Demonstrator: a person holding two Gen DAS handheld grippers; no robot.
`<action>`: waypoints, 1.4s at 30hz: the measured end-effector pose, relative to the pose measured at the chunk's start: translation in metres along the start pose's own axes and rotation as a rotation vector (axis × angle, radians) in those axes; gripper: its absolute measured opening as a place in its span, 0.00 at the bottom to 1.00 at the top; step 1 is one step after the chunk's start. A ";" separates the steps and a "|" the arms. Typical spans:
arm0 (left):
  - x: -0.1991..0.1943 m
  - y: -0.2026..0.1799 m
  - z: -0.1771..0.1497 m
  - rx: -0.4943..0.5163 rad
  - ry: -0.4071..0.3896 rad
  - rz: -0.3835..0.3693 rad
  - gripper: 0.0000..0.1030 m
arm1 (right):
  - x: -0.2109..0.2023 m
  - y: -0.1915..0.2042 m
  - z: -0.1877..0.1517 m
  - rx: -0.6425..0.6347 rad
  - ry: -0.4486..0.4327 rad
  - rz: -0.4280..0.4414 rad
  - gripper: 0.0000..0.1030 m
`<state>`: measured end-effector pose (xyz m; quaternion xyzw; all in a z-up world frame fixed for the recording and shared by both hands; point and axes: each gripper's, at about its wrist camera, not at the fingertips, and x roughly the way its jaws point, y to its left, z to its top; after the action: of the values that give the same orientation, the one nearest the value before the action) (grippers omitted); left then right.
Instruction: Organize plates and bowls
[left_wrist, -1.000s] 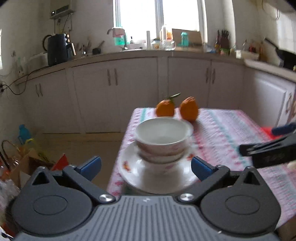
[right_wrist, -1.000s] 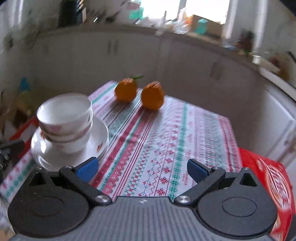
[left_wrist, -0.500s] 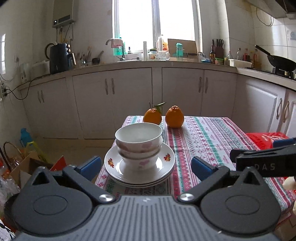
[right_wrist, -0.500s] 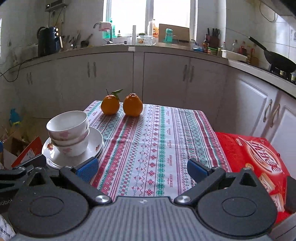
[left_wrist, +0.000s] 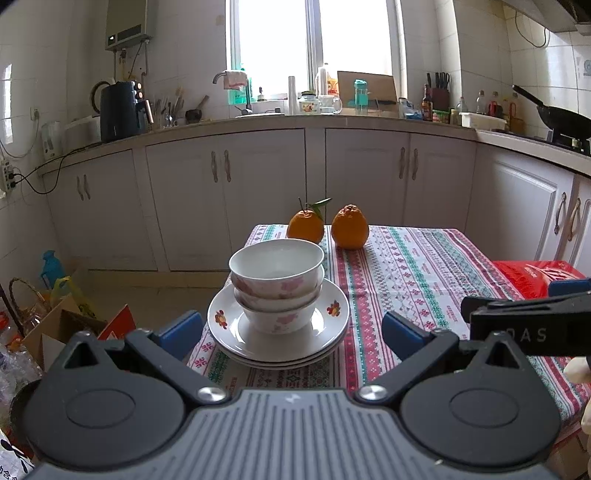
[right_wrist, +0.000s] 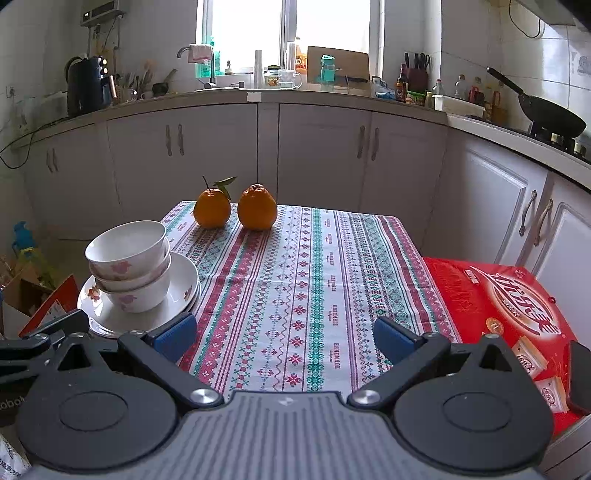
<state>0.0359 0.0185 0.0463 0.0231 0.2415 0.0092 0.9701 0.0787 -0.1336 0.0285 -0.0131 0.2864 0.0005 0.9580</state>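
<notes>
red box (right_wrist: 517, 314): cut by your right-wrist frame edge | plates (left_wrist: 280, 347): count unclear under bowls (left_wrist: 277, 284) | windowsill bottles (left_wrist: 325, 83): labels too small

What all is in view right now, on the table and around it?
bowls: at least two, white with pink flowers, nested on the plates.
plates: a small stack, white with red flowers, table's left near corner.
oranges: two, orange, far end of the table; the left one has a leaf.
tablecloth: one, striped red, green and white, over the table.
box: one, red, right of the table.
wok: one, black, on the stove, far right.
kettle: one, dark, left counter.
left gripper: jaws open, empty.
right gripper: jaws open, empty.
</notes>
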 end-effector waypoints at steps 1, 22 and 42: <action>0.000 0.000 0.000 -0.002 0.000 -0.002 0.99 | 0.000 0.000 0.001 -0.003 -0.001 0.000 1.00; -0.001 0.000 0.001 -0.013 0.007 0.005 0.99 | -0.005 0.004 0.000 -0.018 -0.022 -0.027 1.00; -0.001 -0.002 0.001 -0.014 0.011 0.008 0.99 | -0.005 0.002 0.001 -0.012 -0.022 -0.025 1.00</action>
<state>0.0359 0.0167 0.0478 0.0172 0.2467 0.0150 0.9688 0.0751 -0.1314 0.0324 -0.0222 0.2755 -0.0098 0.9610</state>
